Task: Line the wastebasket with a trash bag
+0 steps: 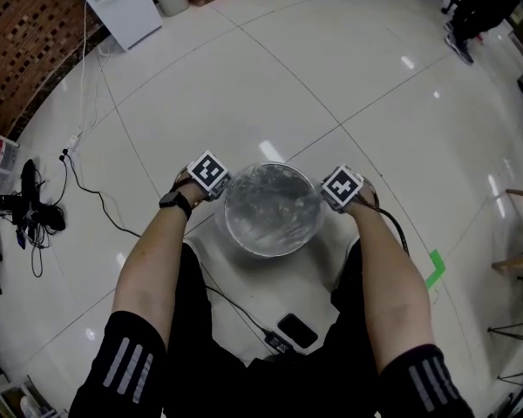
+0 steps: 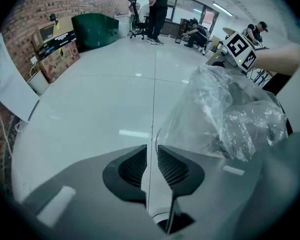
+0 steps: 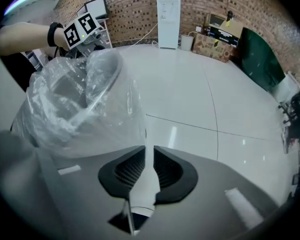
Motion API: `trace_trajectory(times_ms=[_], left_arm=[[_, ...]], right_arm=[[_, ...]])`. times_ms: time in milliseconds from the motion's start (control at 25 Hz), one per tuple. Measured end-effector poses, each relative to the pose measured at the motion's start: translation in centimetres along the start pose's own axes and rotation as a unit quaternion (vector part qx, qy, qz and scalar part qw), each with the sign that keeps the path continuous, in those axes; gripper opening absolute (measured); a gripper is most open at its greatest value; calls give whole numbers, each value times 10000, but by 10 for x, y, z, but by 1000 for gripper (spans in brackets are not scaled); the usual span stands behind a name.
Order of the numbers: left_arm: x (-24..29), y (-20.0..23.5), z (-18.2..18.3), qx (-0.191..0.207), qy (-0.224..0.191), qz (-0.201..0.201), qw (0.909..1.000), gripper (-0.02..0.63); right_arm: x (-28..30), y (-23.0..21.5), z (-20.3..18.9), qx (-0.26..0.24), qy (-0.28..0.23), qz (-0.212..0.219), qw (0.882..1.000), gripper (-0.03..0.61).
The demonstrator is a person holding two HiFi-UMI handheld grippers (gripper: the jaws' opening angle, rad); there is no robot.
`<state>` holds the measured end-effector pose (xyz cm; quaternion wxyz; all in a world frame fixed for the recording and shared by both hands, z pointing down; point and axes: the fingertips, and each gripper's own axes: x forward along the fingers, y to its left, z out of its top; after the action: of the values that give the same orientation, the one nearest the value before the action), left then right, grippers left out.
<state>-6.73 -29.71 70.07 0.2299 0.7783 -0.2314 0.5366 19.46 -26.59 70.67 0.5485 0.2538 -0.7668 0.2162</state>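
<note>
The wastebasket (image 1: pixel 271 252) is being stood on the pale tiled floor (image 1: pixel 331 85), just in front of the person's knees, and is being covered by a clear trash bag (image 1: pixel 275 200). The bag's crinkled film is being draped over the rim and down the outer wall. The left gripper (image 2: pixel 151 159) is being held at the basket's left rim. Its jaws are being kept slightly parted, with only floor showing in the slit and the bag lying just beside it, so it is released. The right gripper (image 3: pixel 146 156) is being held at the opposite rim. Its jaws are also being kept a narrow slit apart, with the bag's edge running down to the slit but not being squeezed. A dark phone (image 1: pixel 296 330) is being left on the floor beside a black cable (image 1: pixel 235 307).
</note>
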Motion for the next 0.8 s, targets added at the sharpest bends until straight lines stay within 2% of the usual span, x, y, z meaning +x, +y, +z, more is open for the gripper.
trace_trajectory(times_ms=[80, 280, 360, 480, 640, 800], left_arm=[[-11, 6, -8, -90, 57, 99, 9999, 71], [-43, 16, -15, -235, -259, 412, 9985, 81], [-54, 11, -20, -249, -302, 419, 9984, 81], [-70, -10, -21, -64, -381, 315, 9988, 82], [-98, -44, -12, 472, -473, 303, 9973, 91], [-124, -75, -18, 794, -536, 245, 9951, 103]], right_arm=[[-10, -9, 3, 64, -188, -129, 9997, 84], [-30, -14, -2, 548, -712, 86, 9959, 110], [-41, -14, 2, 682, -914, 127, 9934, 112], [-55, -6, 7, 776, -1166, 293, 9897, 114], [-73, 4, 0, 468, -1017, 174, 9936, 114], [-104, 20, 12, -113, -1195, 32, 9928, 114]])
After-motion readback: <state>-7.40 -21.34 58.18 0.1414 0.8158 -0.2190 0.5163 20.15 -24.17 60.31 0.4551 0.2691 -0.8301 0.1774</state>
